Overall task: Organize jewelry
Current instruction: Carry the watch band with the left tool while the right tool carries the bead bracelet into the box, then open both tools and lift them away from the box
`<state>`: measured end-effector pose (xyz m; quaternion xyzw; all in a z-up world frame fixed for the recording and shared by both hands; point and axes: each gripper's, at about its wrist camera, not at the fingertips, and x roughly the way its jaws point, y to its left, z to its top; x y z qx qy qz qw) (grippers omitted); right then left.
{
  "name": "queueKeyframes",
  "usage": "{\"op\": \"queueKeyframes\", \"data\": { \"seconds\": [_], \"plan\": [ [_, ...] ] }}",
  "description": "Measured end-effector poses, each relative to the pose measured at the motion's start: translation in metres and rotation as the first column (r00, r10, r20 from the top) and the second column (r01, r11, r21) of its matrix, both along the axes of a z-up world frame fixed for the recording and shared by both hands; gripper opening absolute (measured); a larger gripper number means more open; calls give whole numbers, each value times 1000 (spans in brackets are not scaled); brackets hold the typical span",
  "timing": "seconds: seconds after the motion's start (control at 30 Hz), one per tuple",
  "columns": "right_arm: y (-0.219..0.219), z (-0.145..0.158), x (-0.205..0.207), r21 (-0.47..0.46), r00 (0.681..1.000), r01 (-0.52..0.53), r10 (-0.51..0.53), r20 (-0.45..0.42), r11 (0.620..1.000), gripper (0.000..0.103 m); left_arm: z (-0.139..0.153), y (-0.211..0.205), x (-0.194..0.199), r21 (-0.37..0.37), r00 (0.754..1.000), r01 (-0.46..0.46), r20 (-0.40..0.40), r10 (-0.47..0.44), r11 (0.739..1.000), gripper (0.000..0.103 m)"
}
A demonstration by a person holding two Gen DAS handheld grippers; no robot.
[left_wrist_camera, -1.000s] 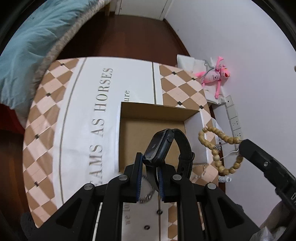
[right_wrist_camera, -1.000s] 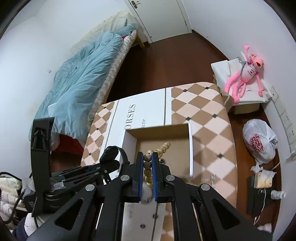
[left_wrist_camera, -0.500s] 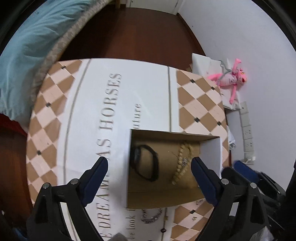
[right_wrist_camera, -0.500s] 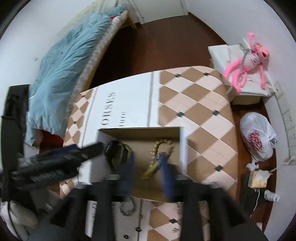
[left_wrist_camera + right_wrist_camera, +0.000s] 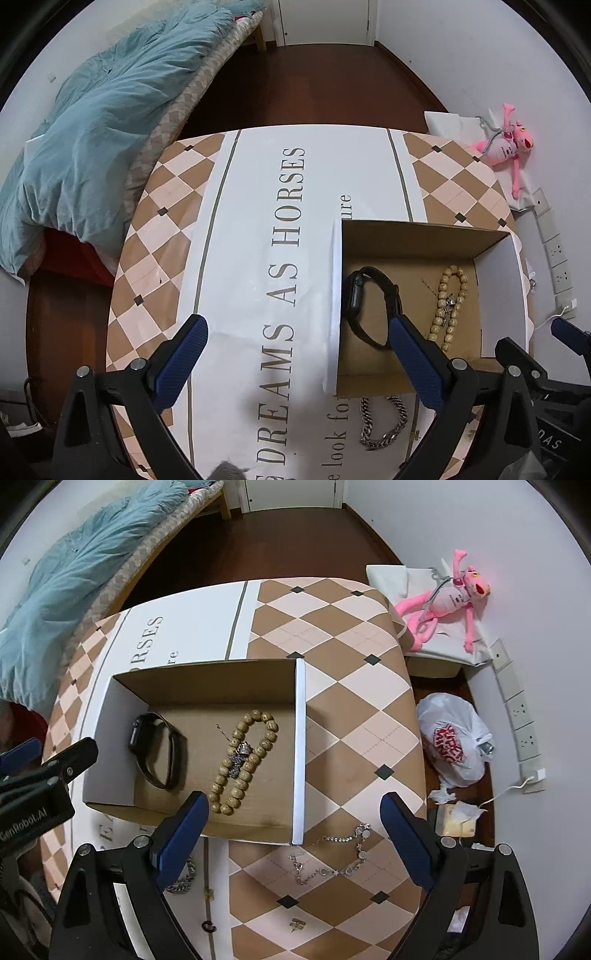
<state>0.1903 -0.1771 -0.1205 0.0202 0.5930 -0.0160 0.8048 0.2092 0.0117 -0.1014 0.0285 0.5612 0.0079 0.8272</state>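
Observation:
An open cardboard box (image 5: pixel 424 236) (image 5: pixel 300 746) sits on the table. In it lie a black smartwatch (image 5: pixel 373 306) (image 5: pixel 157 749), a wooden bead bracelet (image 5: pixel 448 306) (image 5: pixel 243 760) and a small silver piece (image 5: pixel 240 755) on the beads. A chunky silver chain bracelet (image 5: pixel 382 424) (image 5: pixel 181 882) lies on the table in front of the box. A thin silver chain (image 5: pixel 332 853) lies to its right. My left gripper (image 5: pixel 295 363) is open and empty above the table. My right gripper (image 5: pixel 291 840) is open and empty above the box's near edge.
The table (image 5: pixel 177 206) (image 5: pixel 362 716) has a checkered cloth with a printed white panel. Small earrings (image 5: pixel 295 925) lie near its front. A bed with a blue quilt (image 5: pixel 96 122) stands left. A pink plush toy (image 5: pixel 447 598) and a white bag (image 5: pixel 452 738) lie right.
Both grippers have opened and let go: the smartwatch and the bead bracelet now lie in the box. Both grippers have pulled back and up from the box.

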Motion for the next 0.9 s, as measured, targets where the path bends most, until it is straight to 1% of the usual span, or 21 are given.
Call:
{"op": "queueKeyframes", "data": {
  "seconds": [0.1, 0.23, 0.4, 0.53, 0.77, 0.9],
  "plan": [
    [0, 1, -2, -3, 1000, 11, -11, 5, 1000, 95, 2, 0, -5, 7, 1000, 0, 11, -1, 1000, 100],
    [3, 9, -8, -8, 1000, 12, -12, 19, 1000, 95, 14, 2, -15, 9, 999, -5, 40, 5, 1000, 100],
    [5, 29, -22, -31, 997, 20, -17, 71, 999, 95, 34, 5, -32, 16, 996, -17, 86, 16, 1000, 100],
    [7, 54, -41, -58, 991, 28, -20, 133, 998, 95, 51, 9, -51, 22, 991, -39, 131, 36, 999, 100],
    [6, 94, -75, -85, 971, 51, -30, 236, 995, 95, 80, 11, -87, 12, 979, -28, 201, 25, 1000, 100],
    [5, 112, -94, -73, 959, 64, -41, 281, 995, 95, 95, 12, -104, -3, 972, -21, 234, 21, 1000, 100]
  ]
}}
